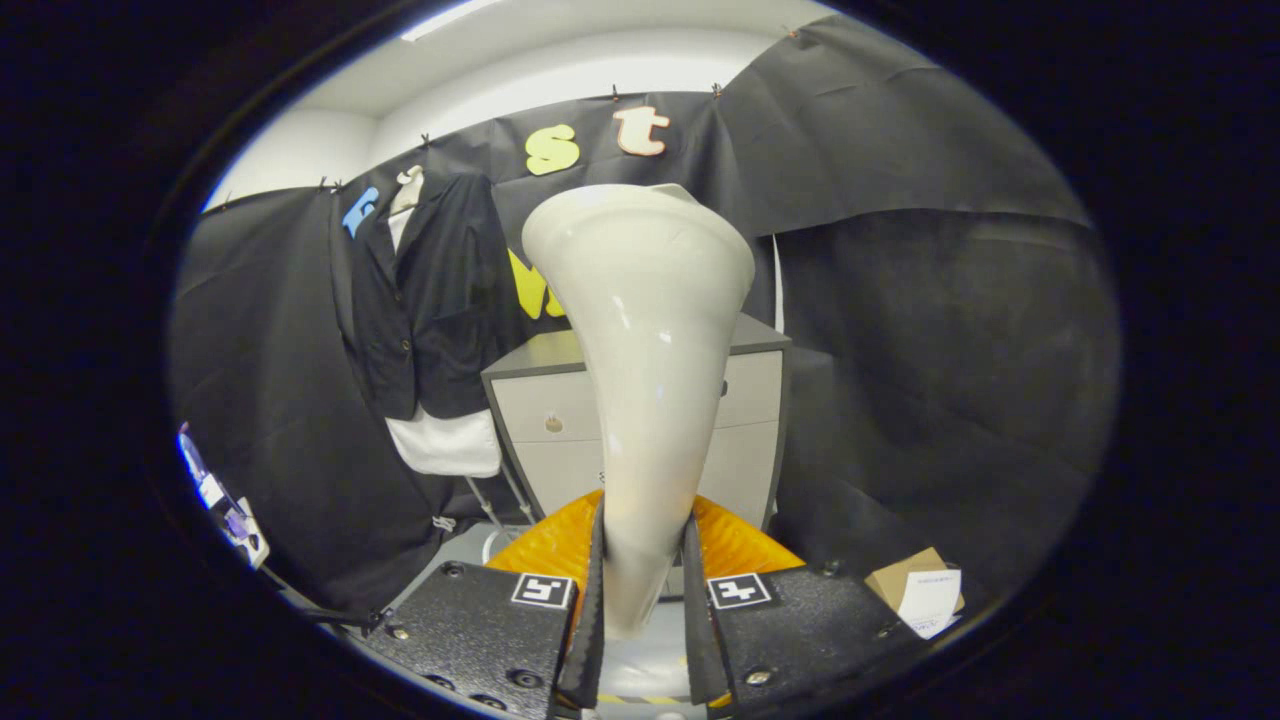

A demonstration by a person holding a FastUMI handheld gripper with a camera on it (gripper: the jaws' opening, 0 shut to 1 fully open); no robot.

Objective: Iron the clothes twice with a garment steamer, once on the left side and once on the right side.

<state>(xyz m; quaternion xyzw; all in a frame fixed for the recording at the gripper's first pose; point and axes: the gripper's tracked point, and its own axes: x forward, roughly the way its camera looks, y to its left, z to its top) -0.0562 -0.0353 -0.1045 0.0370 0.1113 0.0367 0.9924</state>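
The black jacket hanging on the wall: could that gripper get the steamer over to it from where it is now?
Probably yes. The gripper is shut on the steamer head, and the black jacket hangs beyond the fingers, off to one side of the steamer. Nothing stands between them; the grey cabinet sits behind the steamer, beside the jacket.

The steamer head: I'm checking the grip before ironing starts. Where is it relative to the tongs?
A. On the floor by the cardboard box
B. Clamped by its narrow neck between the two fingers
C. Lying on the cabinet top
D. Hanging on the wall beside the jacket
B: the steamer head rises from between the tongs, both fingers pressed on its narrow neck, with the dark jacket hanging beyond.
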